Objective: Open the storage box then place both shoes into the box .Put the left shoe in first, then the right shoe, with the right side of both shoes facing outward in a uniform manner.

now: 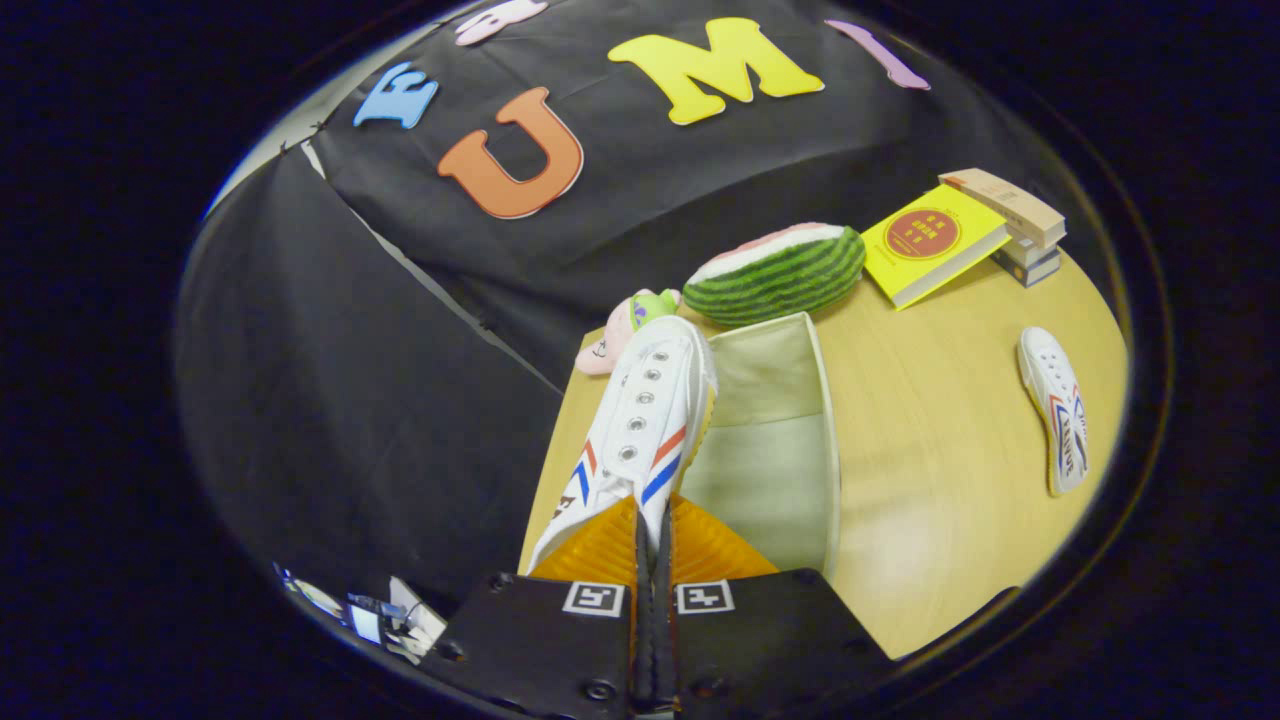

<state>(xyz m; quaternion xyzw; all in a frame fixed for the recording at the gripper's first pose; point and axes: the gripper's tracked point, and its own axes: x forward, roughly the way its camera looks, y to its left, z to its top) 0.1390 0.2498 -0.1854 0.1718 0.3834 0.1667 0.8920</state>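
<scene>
Gripper [652,535] with both fingers [600,550] pressed nearly together, pinching a thin edge of the held shoe [640,430].

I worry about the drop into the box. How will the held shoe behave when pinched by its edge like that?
The shoe looks like soft canvas, so it probably sags from the gripper, shut on its edge. Likely light. Above the storage box, it may tip sideways once released.
</scene>
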